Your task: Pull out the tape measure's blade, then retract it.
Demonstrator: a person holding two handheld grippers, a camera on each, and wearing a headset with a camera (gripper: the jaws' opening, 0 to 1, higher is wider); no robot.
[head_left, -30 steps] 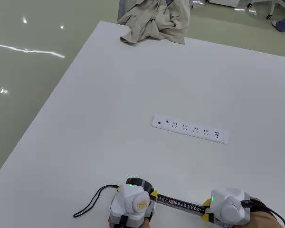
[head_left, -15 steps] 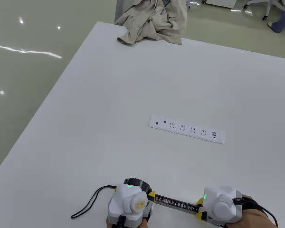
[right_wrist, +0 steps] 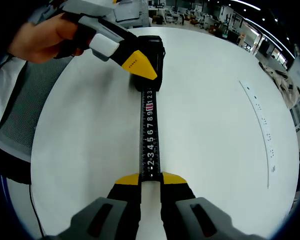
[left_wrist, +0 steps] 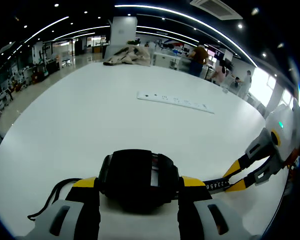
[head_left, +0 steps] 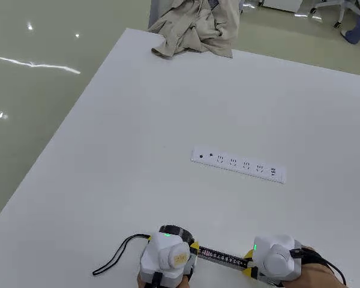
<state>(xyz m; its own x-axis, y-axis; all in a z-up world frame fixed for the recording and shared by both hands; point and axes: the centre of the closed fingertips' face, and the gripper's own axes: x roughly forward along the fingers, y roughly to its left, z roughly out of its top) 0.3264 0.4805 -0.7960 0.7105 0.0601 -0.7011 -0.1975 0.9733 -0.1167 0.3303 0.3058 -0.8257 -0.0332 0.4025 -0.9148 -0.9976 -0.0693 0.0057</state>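
The black tape measure (left_wrist: 137, 175) lies on the white table (head_left: 168, 120) at the near edge. My left gripper (left_wrist: 138, 182) is shut on its body, yellow tips on both sides; in the head view the left gripper (head_left: 173, 240) covers most of the case (head_left: 175, 230). A short length of blade (right_wrist: 150, 145) runs from the case (right_wrist: 150, 65) to my right gripper (right_wrist: 151, 179), which is shut on the blade's end. In the head view the blade (head_left: 222, 257) spans the gap to the right gripper (head_left: 250, 264). The right gripper (left_wrist: 235, 177) also appears in the left gripper view.
A white power strip (head_left: 238, 165) lies mid-table beyond the grippers. Crumpled beige cloth (head_left: 195, 27) sits at the far edge. The tape's black wrist strap (head_left: 117, 258) trails left. The table's left edge (head_left: 54, 144) drops to green floor.
My right gripper has moved left toward the case, so the exposed blade is shorter. The left gripper and the case have stayed in place.
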